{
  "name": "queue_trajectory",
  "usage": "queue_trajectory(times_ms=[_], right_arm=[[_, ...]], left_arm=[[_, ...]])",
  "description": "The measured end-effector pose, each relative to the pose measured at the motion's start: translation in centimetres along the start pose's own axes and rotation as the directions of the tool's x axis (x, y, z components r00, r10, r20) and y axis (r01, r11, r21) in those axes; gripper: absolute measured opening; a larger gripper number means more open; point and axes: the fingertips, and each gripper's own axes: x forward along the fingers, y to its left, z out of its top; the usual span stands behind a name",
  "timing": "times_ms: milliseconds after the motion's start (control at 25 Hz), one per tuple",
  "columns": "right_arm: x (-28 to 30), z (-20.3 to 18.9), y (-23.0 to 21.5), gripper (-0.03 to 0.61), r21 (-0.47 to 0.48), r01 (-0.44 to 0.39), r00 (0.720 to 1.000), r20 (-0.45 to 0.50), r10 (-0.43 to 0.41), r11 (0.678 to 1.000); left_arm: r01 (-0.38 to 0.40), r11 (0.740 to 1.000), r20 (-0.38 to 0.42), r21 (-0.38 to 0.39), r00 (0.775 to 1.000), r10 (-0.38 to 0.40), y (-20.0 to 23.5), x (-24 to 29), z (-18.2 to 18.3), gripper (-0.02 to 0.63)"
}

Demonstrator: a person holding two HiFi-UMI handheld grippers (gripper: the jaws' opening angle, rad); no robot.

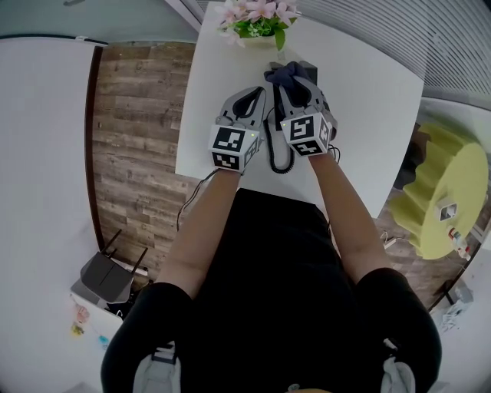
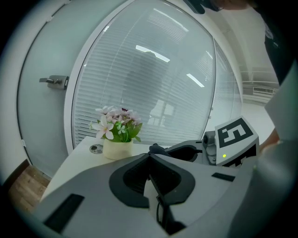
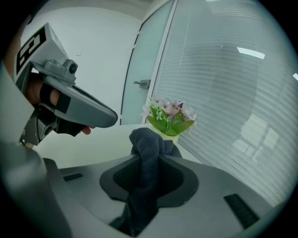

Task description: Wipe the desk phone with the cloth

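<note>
On the white table (image 1: 368,115) the black desk phone (image 1: 310,71) lies mostly hidden under both grippers; its coiled cord (image 1: 276,152) trails toward the near edge. My right gripper (image 1: 288,81) (image 3: 149,157) is shut on a dark grey cloth (image 1: 283,71) (image 3: 147,140), which bunches up past the jaw tips over the phone. Close on its left, my left gripper (image 1: 256,92) (image 2: 150,157) has its jaws together with nothing between them. The right gripper view shows the left gripper (image 3: 108,119) hovering above the table.
A pot of pink flowers (image 1: 257,21) (image 2: 117,135) (image 3: 169,119) stands at the table's far edge, just beyond the phone. Window blinds run behind it. A yellow round seat (image 1: 451,192) sits to the right, and a router (image 1: 104,275) lies low on the left.
</note>
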Motion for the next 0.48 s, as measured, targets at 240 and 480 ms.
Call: queue_trajectory(times_ms=[240,480], right_arm=[[-1.1,-1.8,1.6,0.106,-0.006,0.004,1.000,-0.019,-0.004,1.000],[-2.3,-3.8,3.3,0.106,0.001,-0.005,0.999,-0.044,0.005,1.000]], left_arm=[[0.012,1.000,-0.017,0.001,1.000,-0.012,-0.7,-0.6,-1.5,0.011],[0.026,1.000,-0.033,0.001,0.999,-0.026,-1.8,-1.4,-3.1,0.011]])
